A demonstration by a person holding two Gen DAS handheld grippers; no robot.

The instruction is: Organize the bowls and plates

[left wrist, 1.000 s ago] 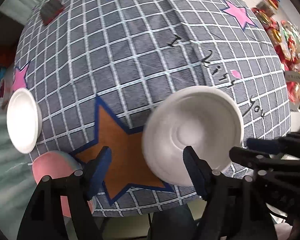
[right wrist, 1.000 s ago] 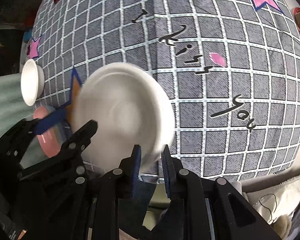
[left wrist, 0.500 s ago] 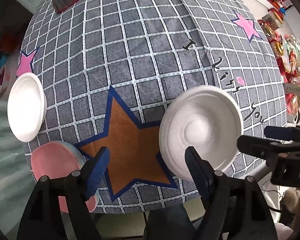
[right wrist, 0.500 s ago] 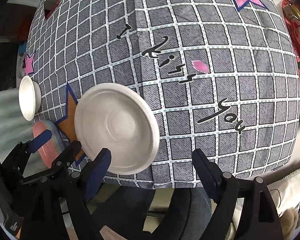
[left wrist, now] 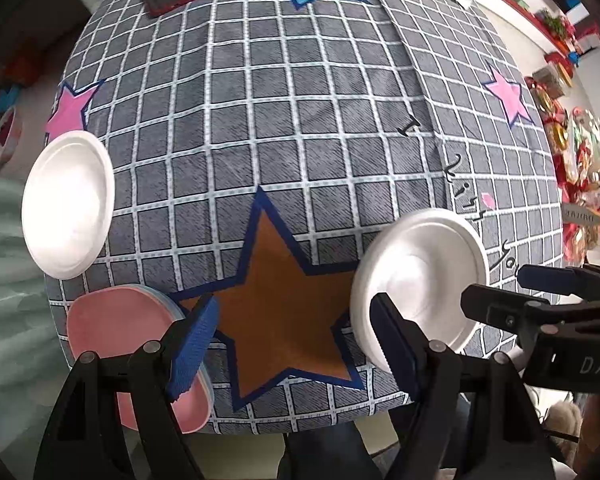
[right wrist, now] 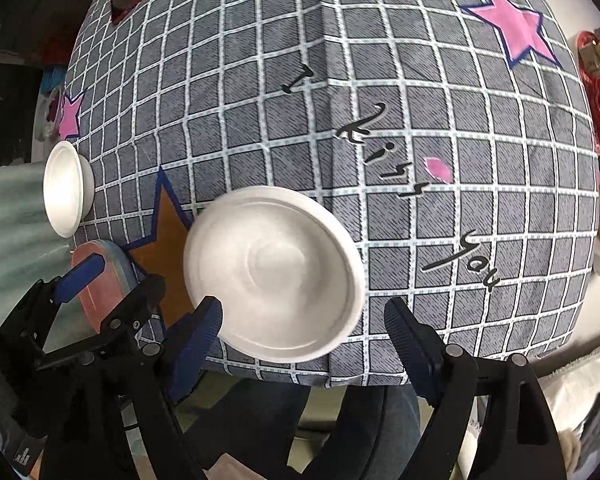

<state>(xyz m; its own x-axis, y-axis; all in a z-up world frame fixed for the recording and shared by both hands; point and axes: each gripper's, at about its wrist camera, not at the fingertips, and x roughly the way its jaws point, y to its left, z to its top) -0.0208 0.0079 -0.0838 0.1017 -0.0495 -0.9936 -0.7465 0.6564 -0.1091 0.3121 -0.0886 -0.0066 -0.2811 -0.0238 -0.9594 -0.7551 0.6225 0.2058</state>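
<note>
Right gripper (right wrist: 304, 332) fingers spread wide, holding nothing; left gripper (left wrist: 292, 340) likewise spread and empty. White foam bowl (right wrist: 274, 274) sits free on the checked tablecloth (right wrist: 380, 60), just right of the orange star (left wrist: 284, 300). It looks light, thin, crushable; best pinched gently at the near rim. Second white bowl (left wrist: 68, 204) and pink plate stack (left wrist: 116, 328) lie left of the star.
</note>
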